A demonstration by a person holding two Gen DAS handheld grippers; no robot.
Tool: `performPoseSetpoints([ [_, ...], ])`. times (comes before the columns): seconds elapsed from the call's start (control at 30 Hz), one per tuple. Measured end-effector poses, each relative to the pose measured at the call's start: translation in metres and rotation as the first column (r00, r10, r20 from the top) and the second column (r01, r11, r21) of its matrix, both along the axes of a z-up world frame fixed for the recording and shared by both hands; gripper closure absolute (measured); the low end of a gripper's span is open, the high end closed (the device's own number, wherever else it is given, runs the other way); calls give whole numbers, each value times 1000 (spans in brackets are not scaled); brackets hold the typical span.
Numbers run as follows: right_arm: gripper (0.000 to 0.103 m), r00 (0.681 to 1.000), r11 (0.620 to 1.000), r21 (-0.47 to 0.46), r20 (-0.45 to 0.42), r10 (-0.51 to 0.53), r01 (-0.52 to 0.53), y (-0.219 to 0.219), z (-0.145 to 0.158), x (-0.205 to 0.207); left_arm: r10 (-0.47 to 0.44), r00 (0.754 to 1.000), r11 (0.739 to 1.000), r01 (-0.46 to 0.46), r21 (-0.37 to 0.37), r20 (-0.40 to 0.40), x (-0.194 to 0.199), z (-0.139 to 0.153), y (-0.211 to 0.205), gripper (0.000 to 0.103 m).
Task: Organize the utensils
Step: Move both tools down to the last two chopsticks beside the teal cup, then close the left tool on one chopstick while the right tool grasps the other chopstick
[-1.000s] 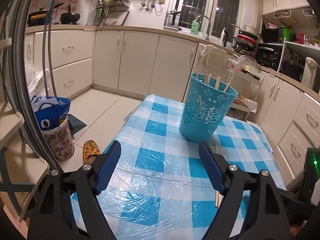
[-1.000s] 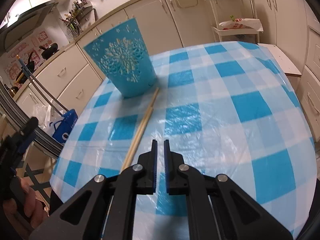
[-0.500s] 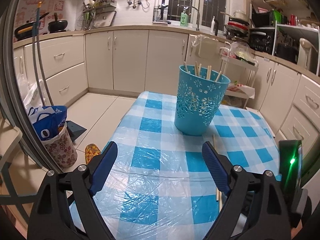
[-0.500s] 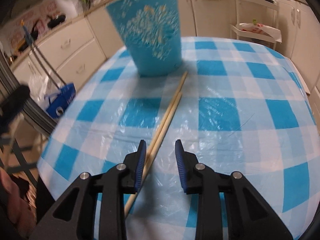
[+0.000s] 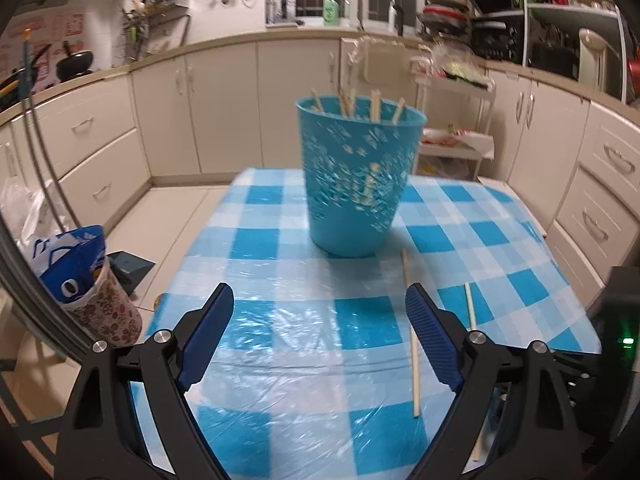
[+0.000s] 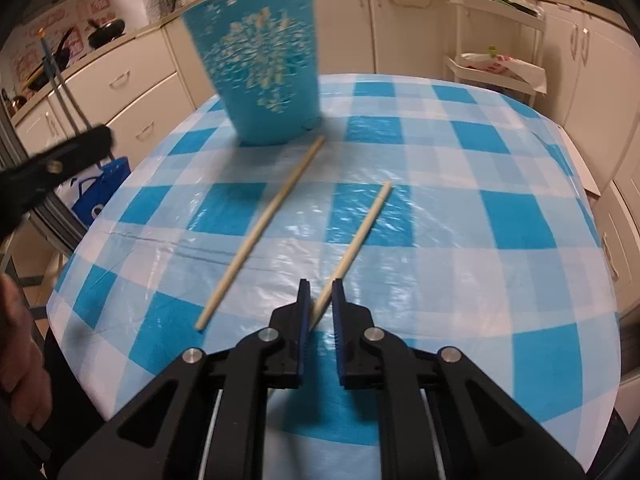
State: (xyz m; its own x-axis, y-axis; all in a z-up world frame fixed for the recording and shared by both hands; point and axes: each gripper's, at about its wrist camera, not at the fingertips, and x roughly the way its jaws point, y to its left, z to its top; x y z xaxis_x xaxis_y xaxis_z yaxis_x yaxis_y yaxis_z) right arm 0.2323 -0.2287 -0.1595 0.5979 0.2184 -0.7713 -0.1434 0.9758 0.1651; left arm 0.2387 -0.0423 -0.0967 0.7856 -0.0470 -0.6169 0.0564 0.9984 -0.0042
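A blue perforated basket (image 5: 358,184) stands at the far side of the checked table (image 6: 500,208), with several chopsticks (image 5: 374,106) upright inside. Two more chopsticks are in front of it. My right gripper (image 6: 321,286) is closing its jaws on the near end of the right chopstick (image 6: 360,236), whose far end points toward the basket. The other chopstick (image 6: 268,224) lies loose to its left, one end almost at the basket's foot. Further left my left gripper (image 5: 318,294) hovers over the table facing the basket, open with nothing between its fingers.
The table's left edge (image 5: 188,252) drops to a tiled floor with a floral bin holding a blue bag (image 5: 80,272). A white trolley rack (image 5: 452,144) stands behind the table. Cabinets line the walls. A person's hand (image 6: 20,360) shows at the lower left.
The right gripper opened beside the paired chopsticks, then closed on one and drew it right, away from the other. The left gripper swung until the basket sits centred ahead of it.
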Motion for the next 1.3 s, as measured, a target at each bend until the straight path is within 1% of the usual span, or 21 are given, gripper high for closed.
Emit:
performPoseSetpoints([
  [0.13, 93, 1000, 999, 25, 9, -23, 22, -11, -1, -2, -59, 995, 998, 61, 17, -83, 26, -19, -23, 19],
  [0.27, 94, 999, 997, 67, 20, -34, 33, -20, -3, -4, -129, 980, 990, 136, 39, -150, 41, -40, -50, 21],
  [0.33, 94, 999, 996, 82, 20, -35, 33, -22, -3, -4, -149, 973, 986, 161, 52, -178, 44, -48, -60, 30],
  [0.37, 94, 999, 996, 87, 19, -34, 33, -23, -3, -4, -154, 967, 984, 169, 60, -201, 46, -53, -65, 32],
  [0.43, 94, 999, 995, 97, 15, -32, 30, -24, -3, -4, -136, 962, 984, 159, 83, -235, 48, -62, -69, 42],
  [0.47, 94, 999, 995, 100, 13, -30, 29, -25, -3, -4, -134, 957, 985, 157, 73, -258, 48, -66, -69, 45],
  [0.53, 94, 1000, 995, 101, 4, -27, 26, -25, -2, -4, -139, 950, 986, 160, 53, -281, 47, -71, -68, 62],
  [0.57, 94, 1000, 995, 99, -2, -24, 24, -25, -2, -4, -149, 950, 985, 167, 43, -275, 42, -72, -68, 66],
  [0.63, 94, 1000, 995, 96, -16, -16, 18, -25, -1, -3, -160, 948, 983, 178, 39, -276, 36, -71, -70, 88],
  [0.73, 89, 998, 994, 97, -30, -48, 50, -29, 1, -2, -131, 953, 990, 139, 9, -274, 26, -70, -63, 97],
  [0.77, 85, 998, 993, 100, -29, -56, 59, -31, 2, -1, -107, 956, 994, 109, -9, -272, 20, -70, -58, 98],
  [0.83, 81, 997, 993, 97, -29, -69, 71, -32, 4, 3, -74, 961, 997, 67, -36, -267, 10, -70, -50, 98],
  [0.9, 80, 997, 995, 78, -34, -64, 67, -29, 5, 11, -60, 960, 997, 43, -65, -274, -1, -69, -44, 98],
  [0.93, 80, 997, 995, 71, -39, -64, 67, -28, 5, 14, -67, 957, 996, 47, -78, -284, -6, -68, -43, 98],
  [0.97, 80, 997, 996, 64, -44, -65, 68, -27, 4, 18, -75, 956, 996, 56, -74, -285, -7, -67, -43, 98],
  [1.03, 80, 997, 997, 46, -47, -61, 63, -25, 2, 25, -74, 962, 997, 63, -53, -262, -7, -61, -43, 97],
  [1.07, 81, 997, 998, 35, -42, -58, 60, -23, 2, 27, -76, 966, 997, 68, -39, -248, -1, -56, -44, 97],
  [1.1, 83, 998, 998, 28, -41, -54, 55, -22, 1, 28, -82, 964, 997, 76, -33, -254, 7, -54, -46, 96],
  [1.17, 93, 999, 999, 34, -49, -16, 18, -20, 0, 29, -83, 961, 997, 81, -19, -262, 25, -51, -49, 92],
  [1.23, 94, 999, 1000, 28, -49, 14, -13, -18, 1, 27, -88, 959, 995, 95, 13, -269, 40, -51, -56, 83],
  [1.3, 94, 998, 999, 35, -54, 27, -25, -20, 1, 26, -85, 953, 994, 99, 36, -292, 58, -57, -60, 81],
])
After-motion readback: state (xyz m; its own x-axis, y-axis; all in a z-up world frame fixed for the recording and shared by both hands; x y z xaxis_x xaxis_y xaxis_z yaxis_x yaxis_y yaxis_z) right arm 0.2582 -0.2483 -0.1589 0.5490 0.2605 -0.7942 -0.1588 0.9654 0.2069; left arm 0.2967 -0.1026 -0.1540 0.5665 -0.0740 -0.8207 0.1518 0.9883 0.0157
